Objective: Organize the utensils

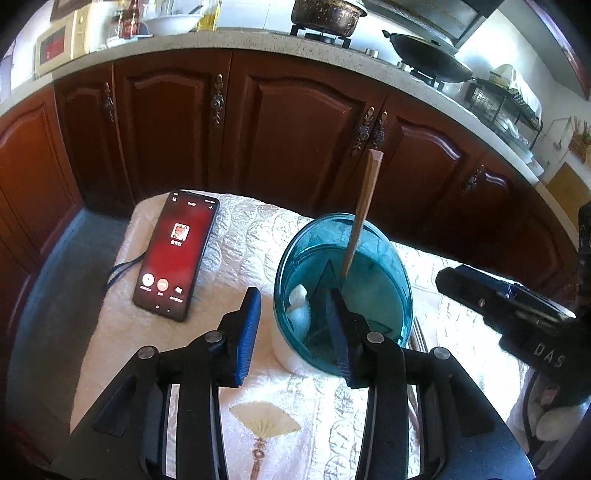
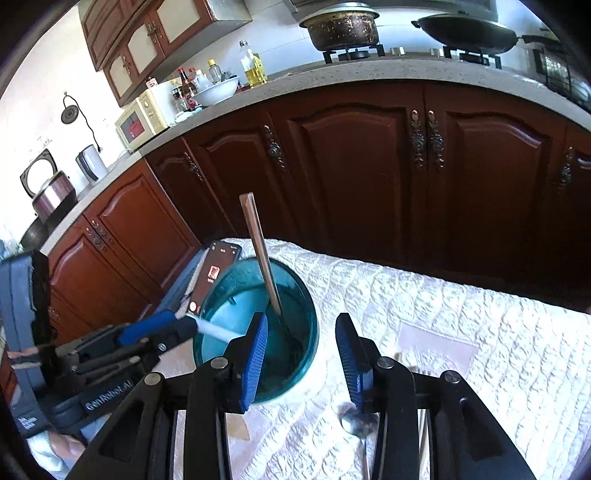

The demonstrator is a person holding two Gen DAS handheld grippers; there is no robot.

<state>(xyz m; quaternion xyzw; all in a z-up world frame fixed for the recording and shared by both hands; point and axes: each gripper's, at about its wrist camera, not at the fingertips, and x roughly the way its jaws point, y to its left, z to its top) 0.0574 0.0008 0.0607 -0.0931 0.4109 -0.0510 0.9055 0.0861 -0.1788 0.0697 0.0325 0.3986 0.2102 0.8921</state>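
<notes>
A teal glass container [image 1: 343, 291] stands on the white quilted cloth [image 1: 236, 258]; it also shows in the right wrist view [image 2: 258, 325]. Wooden chopsticks [image 1: 364, 210] stand tilted inside it, seen too in the right wrist view [image 2: 260, 254]. My left gripper [image 1: 295, 332] straddles the near wall of the container, right finger inside, left finger outside, apart from the wall. Something white [image 1: 299, 306] lies inside. My right gripper [image 2: 303, 358] is open and empty just right of the container. A metal spoon [image 2: 360, 424] and more utensils lie under it.
A phone [image 1: 177, 254] with a lit red screen lies on the cloth to the left of the container. Dark wooden cabinets [image 1: 295, 122] and a counter with pots [image 2: 343, 26] stand behind. Utensil handles [image 1: 417, 336] lie right of the container.
</notes>
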